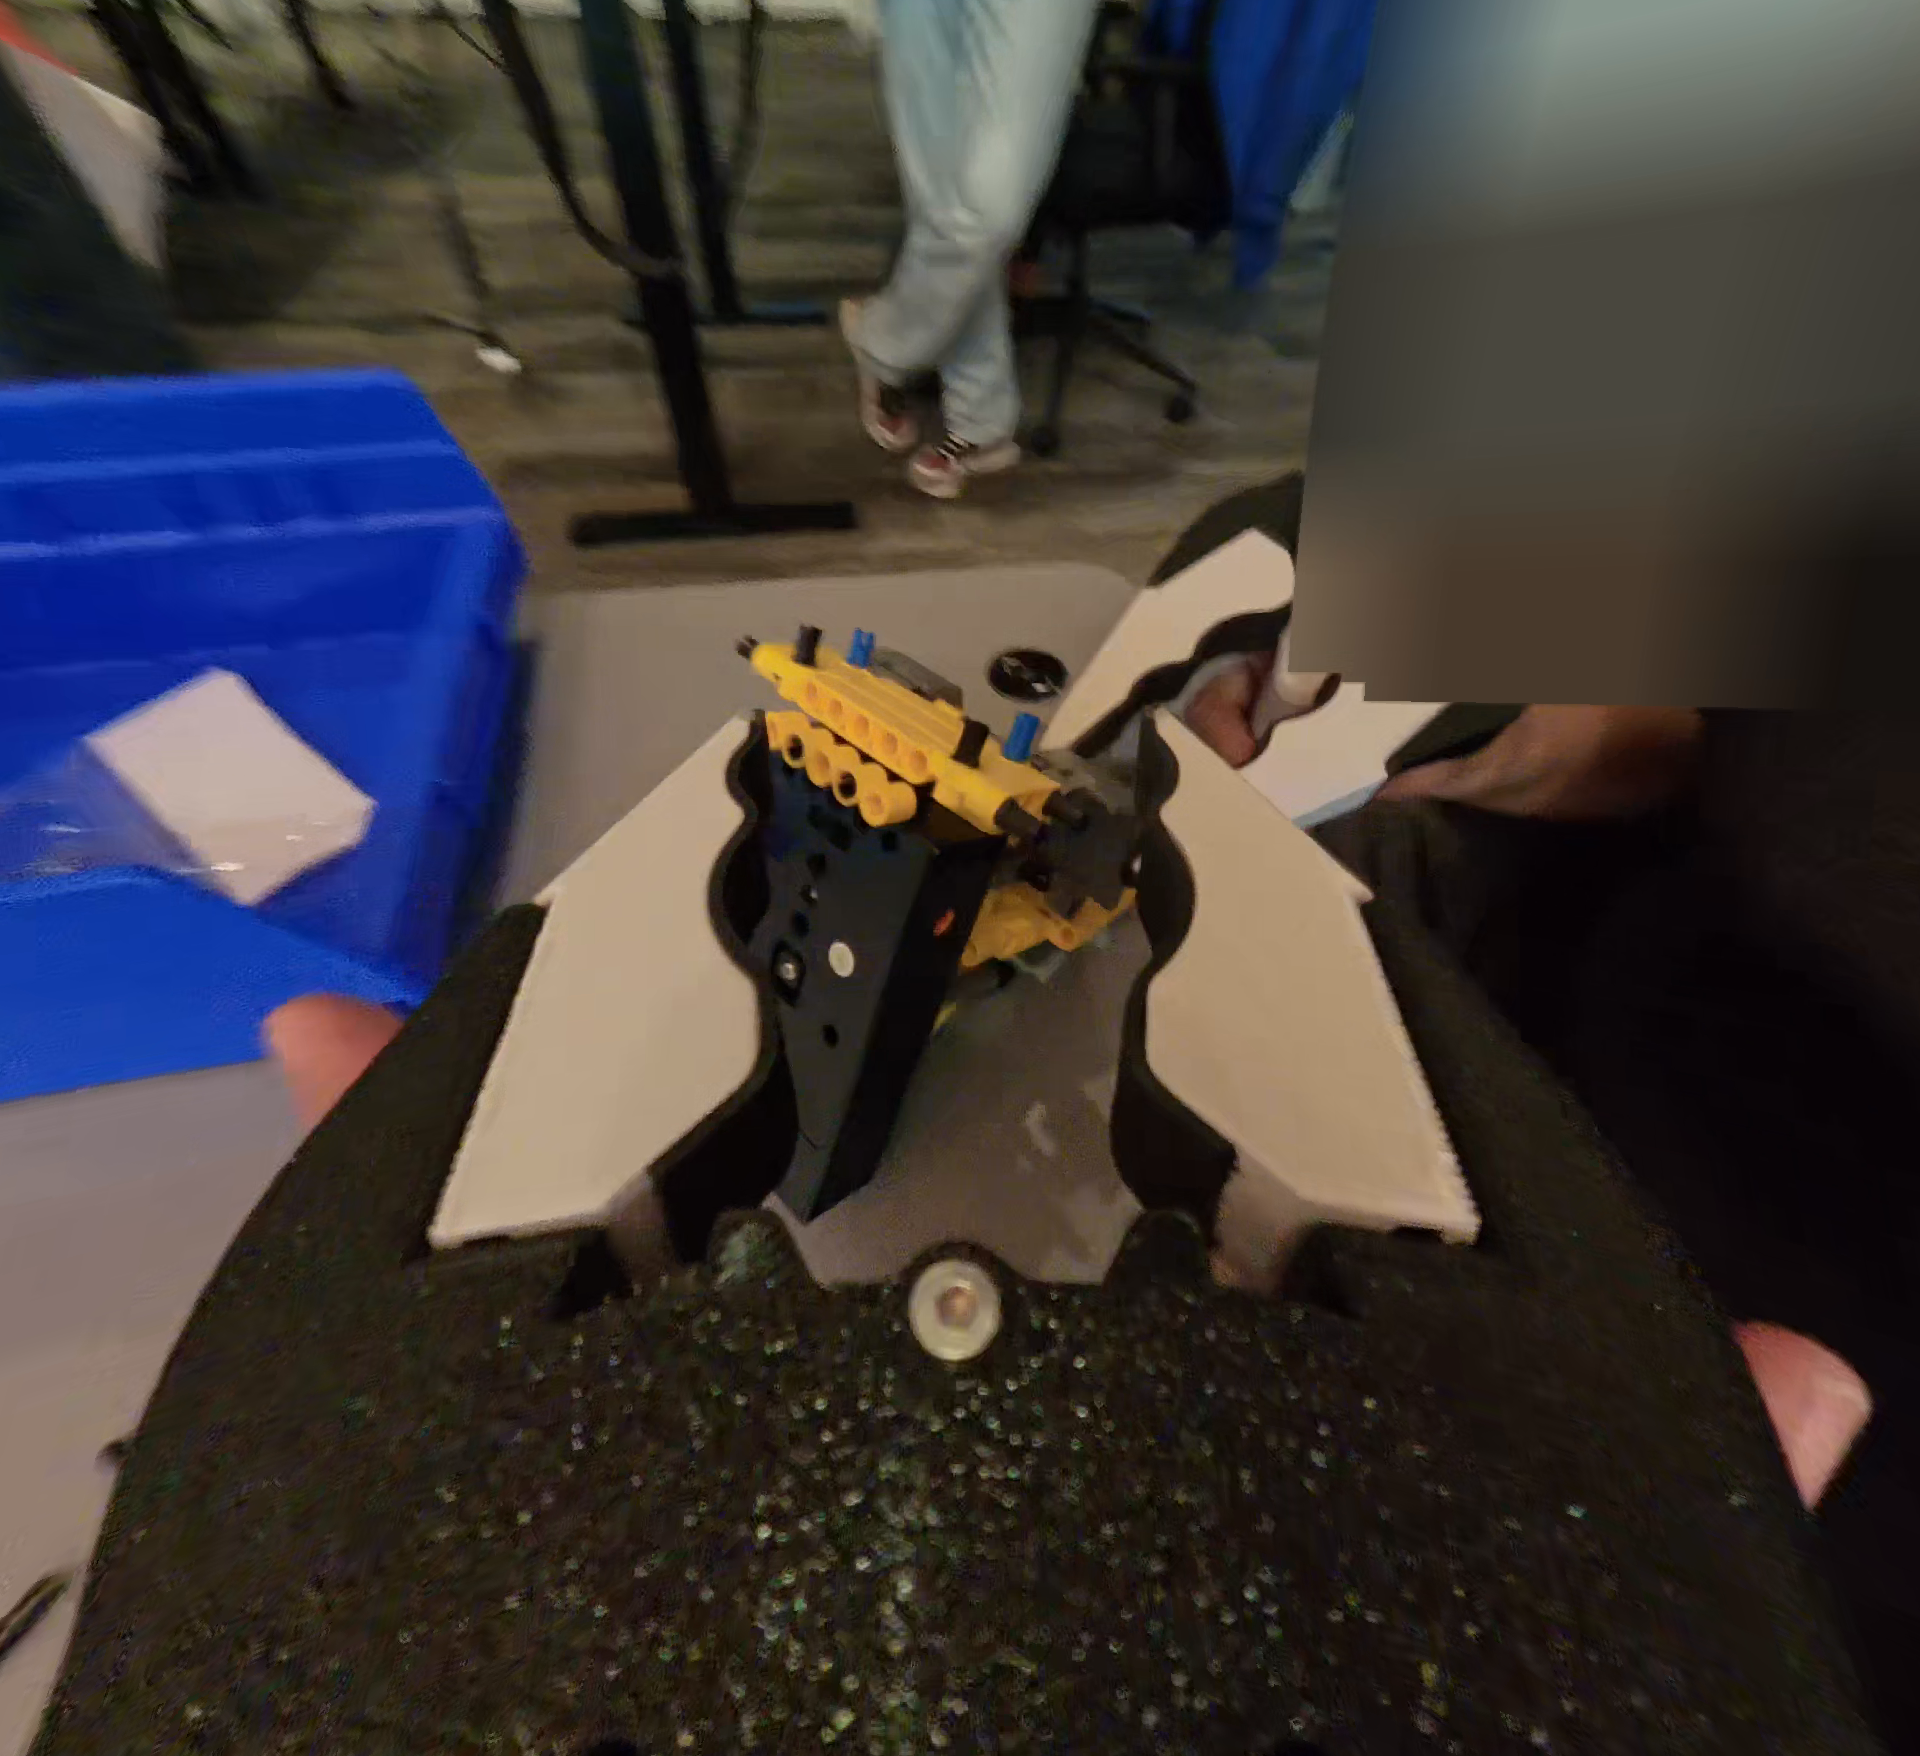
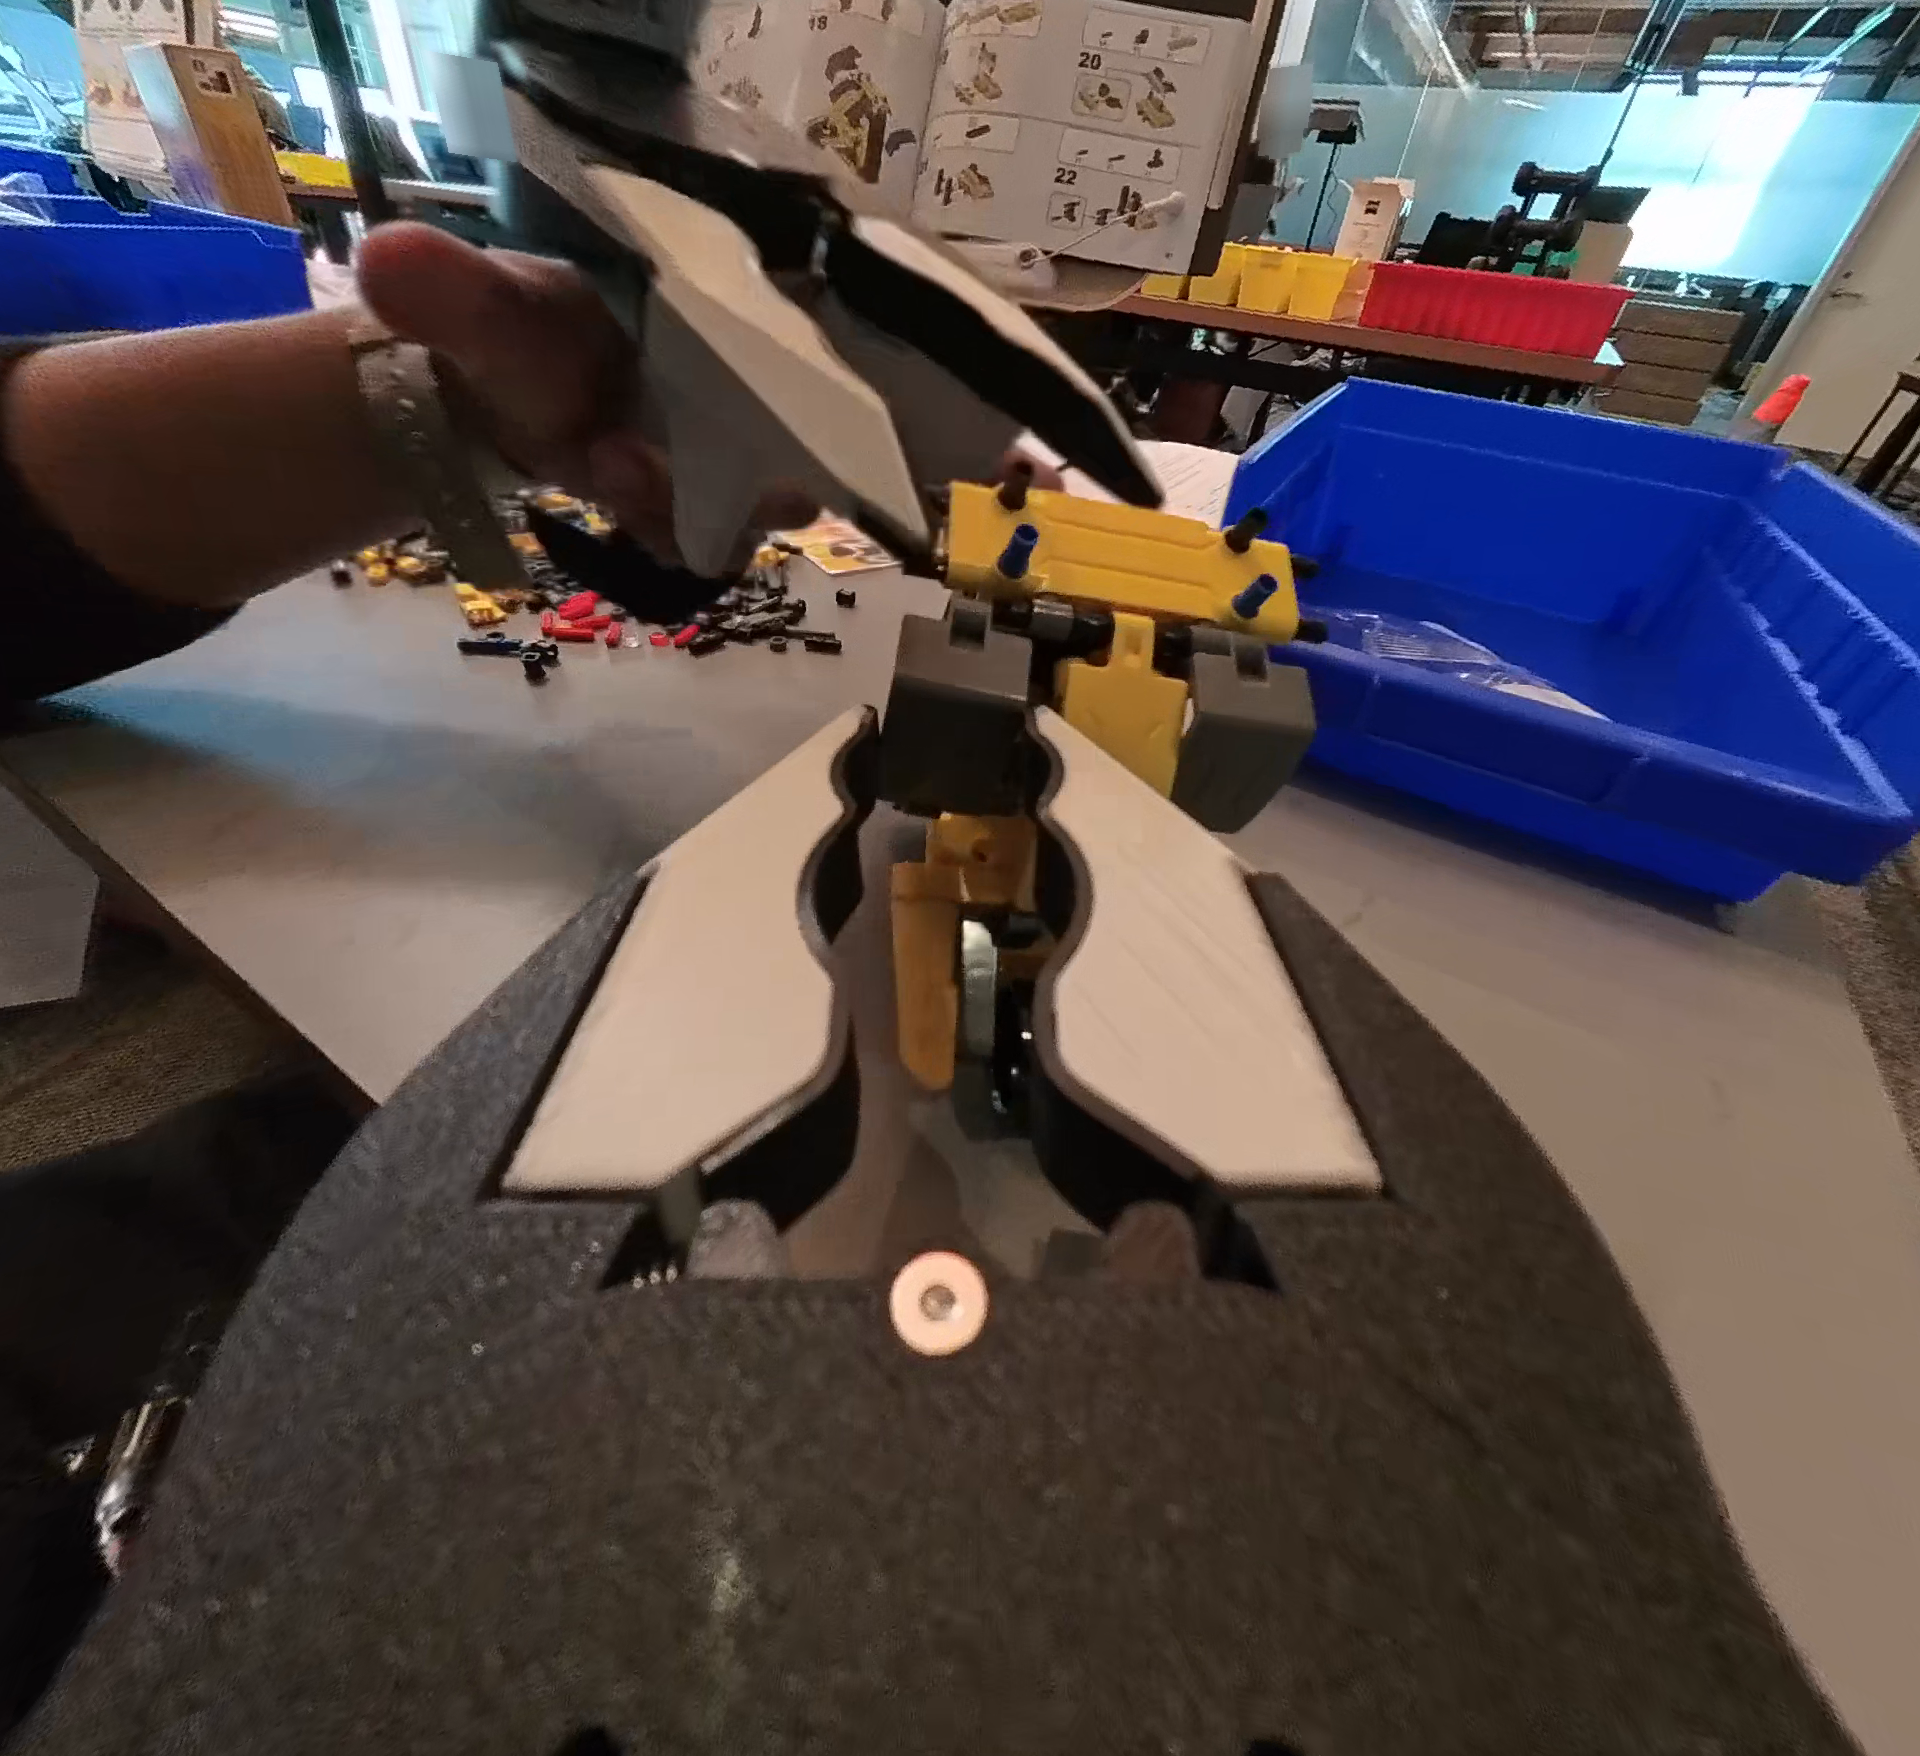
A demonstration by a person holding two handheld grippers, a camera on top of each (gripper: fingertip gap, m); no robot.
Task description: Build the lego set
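A yellow, black and grey brick model with blue and black pins is held above the grey table by both grippers. My left gripper is shut on it, with a black panel between its jaws. In the right wrist view my right gripper is shut on the model's lower part, with a grey block between its tips and a yellow piece and a small wheel inside the jaws. The left gripper comes in from the upper left onto the model's yellow top. One of the right gripper's fingers shows behind the model.
A blue bin stands on the table to the right of the model; it also shows in the left wrist view. Loose brick pieces lie behind the left hand. An open instruction booklet stands at the back. A person stands beyond the table. Spacing between my two grippers at the tips: around 4 cm.
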